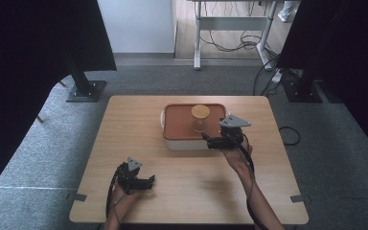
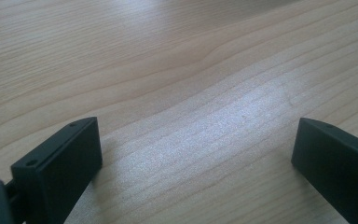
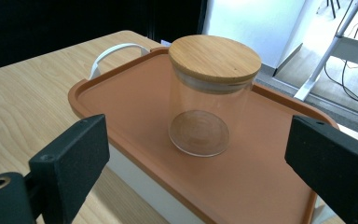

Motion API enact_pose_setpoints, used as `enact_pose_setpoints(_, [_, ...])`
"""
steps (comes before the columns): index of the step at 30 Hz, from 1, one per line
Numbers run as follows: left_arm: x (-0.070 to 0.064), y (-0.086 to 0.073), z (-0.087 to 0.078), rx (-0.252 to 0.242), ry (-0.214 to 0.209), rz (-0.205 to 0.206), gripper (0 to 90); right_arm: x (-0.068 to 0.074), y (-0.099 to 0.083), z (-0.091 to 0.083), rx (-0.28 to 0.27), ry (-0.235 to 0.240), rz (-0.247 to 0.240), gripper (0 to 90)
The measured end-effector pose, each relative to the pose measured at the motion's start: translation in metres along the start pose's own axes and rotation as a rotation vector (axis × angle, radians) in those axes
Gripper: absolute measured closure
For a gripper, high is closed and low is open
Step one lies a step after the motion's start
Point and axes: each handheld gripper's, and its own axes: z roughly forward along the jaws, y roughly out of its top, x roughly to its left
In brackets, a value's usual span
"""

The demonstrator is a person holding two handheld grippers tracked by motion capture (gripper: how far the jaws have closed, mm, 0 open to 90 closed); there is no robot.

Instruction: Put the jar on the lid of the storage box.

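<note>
1. Forearms are coming in from the bottom of the high view, one to each gripper. The left gripper (image 1: 149,181) is sitting low on the bare near part of the table (image 1: 124,124), well apart from the work, and looks parked out of the way. The right gripper (image 1: 206,140) is reaching to the near right corner of the white box (image 1: 187,143), pointing at the jar (image 1: 200,118) that is standing upright on the box's orange lid (image 1: 177,122).

2. Left gripper view: black jaws are standing wide apart with nothing between them, hanging just over the wood grain of the table (image 2: 177,70). I would say this hand is simply waiting.

3. Right gripper view: the jaws are spread wide and empty, framing the glass jar (image 3: 207,112) with its round wooden cap (image 3: 214,58). The jar is resting near the middle of the orange lid (image 3: 130,107), apart from its raised rim, so the gripper has room on both sides. A white handle (image 3: 114,51) is arching at the far end of the box. Lined up like this, the gripper seems to be readying to close on the jar's body.
</note>
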Motion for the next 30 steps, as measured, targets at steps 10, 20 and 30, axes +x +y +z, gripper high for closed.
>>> enact_pose_setpoints(10, [0.0, 0.0, 0.0, 0.0, 0.0, -0.001, 1.3, 0.004, -0.006, -0.012, 0.003, 0.005, -0.019, 6.8])
enact_pose_setpoints(20, [0.0, 0.0, 0.0, 0.002, 0.0, -0.001, 1.3, 0.004, -0.017, -0.03, 0.0, 0.002, -0.027, 7.3])
enact_pose_setpoints(30, [0.0, 0.0, 0.0, 0.002, 0.0, -0.001, 1.3, 0.003, -0.029, -0.045, 0.006, -0.014, -0.023, 7.9])
